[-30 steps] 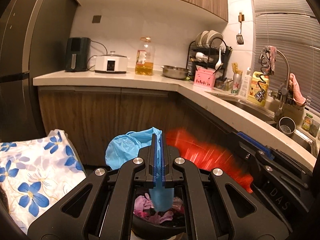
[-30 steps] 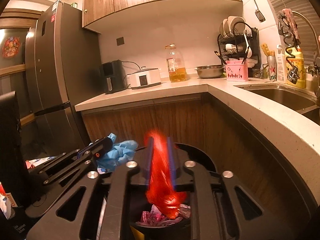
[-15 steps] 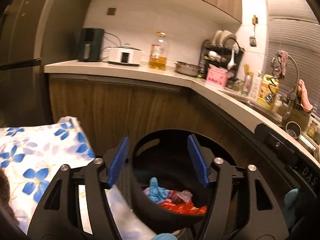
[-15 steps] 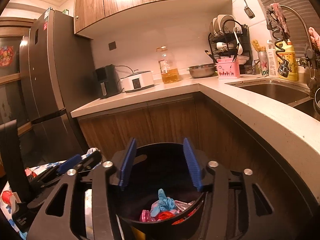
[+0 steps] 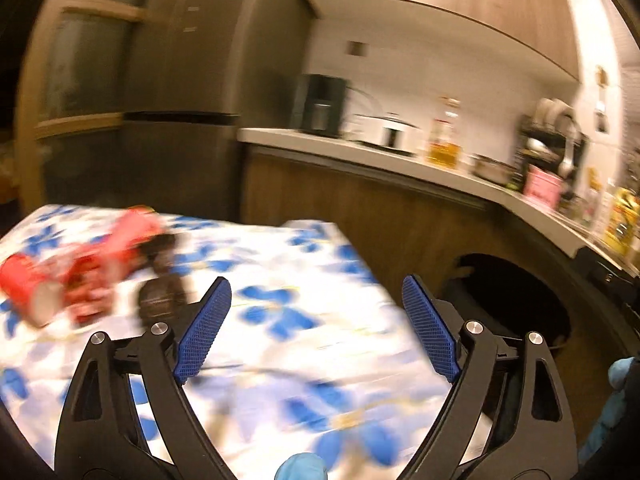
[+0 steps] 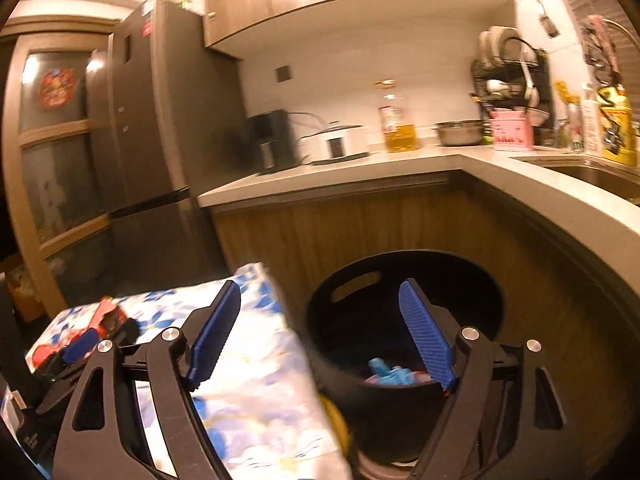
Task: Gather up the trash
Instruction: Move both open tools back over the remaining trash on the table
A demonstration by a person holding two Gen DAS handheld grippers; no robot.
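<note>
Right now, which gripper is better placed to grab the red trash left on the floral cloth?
Left. The left gripper, jaws opening and empty, faces the floral cloth with the red trash just ahead to its left. The right gripper, also opening and empty, points at the black bin.

Warm dim light, ceiling glare up top; left view motion-blurred, fisheye edges dark.
</note>
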